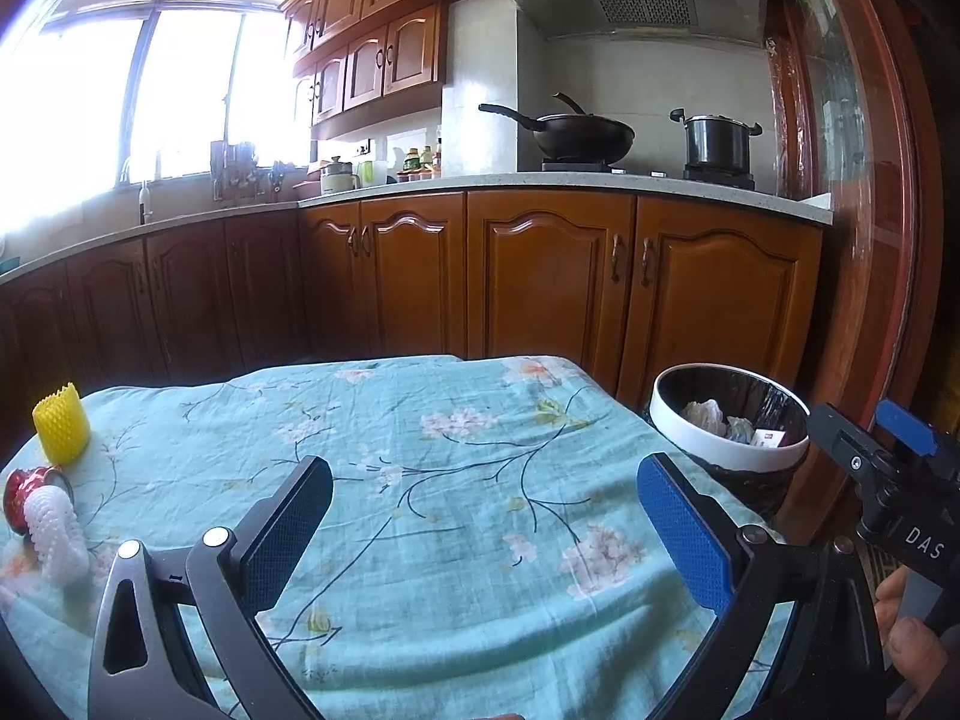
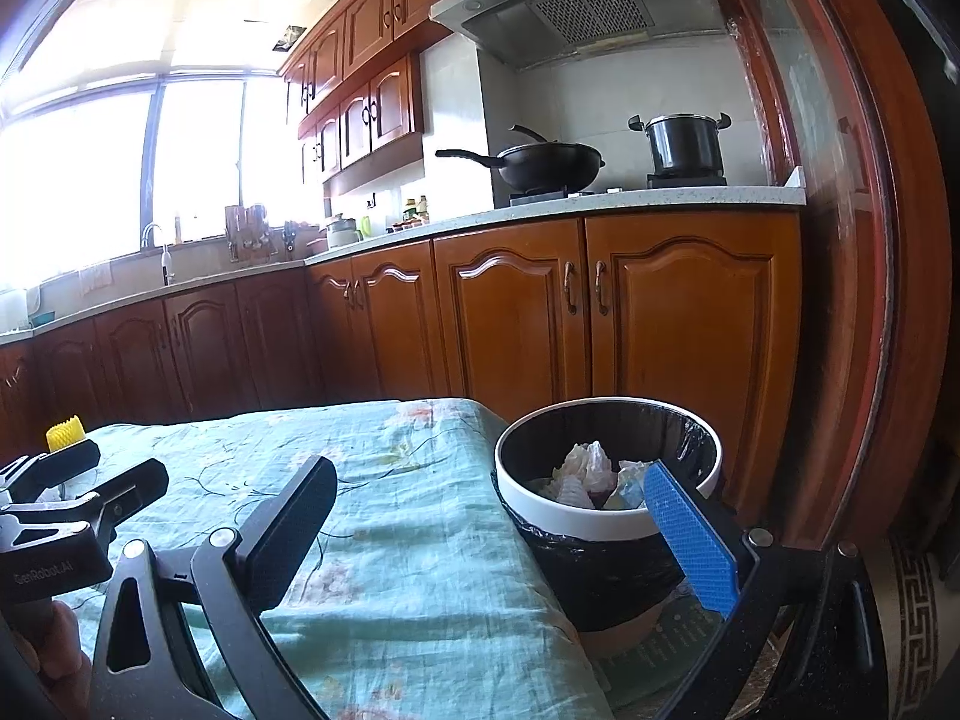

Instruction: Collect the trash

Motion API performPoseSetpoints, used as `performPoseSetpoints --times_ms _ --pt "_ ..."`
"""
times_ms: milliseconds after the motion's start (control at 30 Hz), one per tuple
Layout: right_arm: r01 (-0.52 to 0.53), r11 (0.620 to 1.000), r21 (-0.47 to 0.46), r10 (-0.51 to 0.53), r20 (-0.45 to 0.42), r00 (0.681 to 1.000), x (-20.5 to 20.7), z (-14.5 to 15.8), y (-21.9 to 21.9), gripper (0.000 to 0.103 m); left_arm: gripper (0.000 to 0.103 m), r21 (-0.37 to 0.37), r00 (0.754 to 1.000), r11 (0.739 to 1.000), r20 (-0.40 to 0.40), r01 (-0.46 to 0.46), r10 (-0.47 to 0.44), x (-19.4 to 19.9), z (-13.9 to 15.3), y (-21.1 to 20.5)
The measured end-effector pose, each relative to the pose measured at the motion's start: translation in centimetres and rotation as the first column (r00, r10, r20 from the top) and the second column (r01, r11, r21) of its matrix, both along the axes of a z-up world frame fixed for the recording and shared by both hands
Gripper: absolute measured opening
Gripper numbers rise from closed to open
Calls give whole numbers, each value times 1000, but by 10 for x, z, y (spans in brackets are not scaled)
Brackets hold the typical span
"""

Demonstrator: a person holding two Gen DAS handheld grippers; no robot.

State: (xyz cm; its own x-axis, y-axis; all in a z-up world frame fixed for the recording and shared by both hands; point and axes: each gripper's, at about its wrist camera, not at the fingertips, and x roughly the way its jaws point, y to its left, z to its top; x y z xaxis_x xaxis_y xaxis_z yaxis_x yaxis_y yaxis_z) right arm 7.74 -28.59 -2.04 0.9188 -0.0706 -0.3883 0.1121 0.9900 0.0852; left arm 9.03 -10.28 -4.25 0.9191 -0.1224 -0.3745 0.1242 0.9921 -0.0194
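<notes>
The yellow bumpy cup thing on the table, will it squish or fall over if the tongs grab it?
The yellow foam net sleeve looks like soft mesh, so it would probably squash easily. It seems hollow and very light, so a nudge may tip or slide it on the tablecloth. It likely won't break.

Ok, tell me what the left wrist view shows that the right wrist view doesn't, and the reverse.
Only the left wrist view shows the white foam fruit net and the red shiny wrapper beside it on the table's left edge. Only the right wrist view shows the black bag hanging down the bin's outside. Both show the yellow foam net sleeve, the white-rimmed trash bin holding crumpled paper, and the floral teal tablecloth.
</notes>
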Motion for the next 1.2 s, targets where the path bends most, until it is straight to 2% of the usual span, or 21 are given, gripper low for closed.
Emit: performPoseSetpoints --times_ms 1200 --pt "-28 1000 2 28 -17 999 2 -1 6 103 102 14 1000 1000 5 24 -24 3 -2 8"
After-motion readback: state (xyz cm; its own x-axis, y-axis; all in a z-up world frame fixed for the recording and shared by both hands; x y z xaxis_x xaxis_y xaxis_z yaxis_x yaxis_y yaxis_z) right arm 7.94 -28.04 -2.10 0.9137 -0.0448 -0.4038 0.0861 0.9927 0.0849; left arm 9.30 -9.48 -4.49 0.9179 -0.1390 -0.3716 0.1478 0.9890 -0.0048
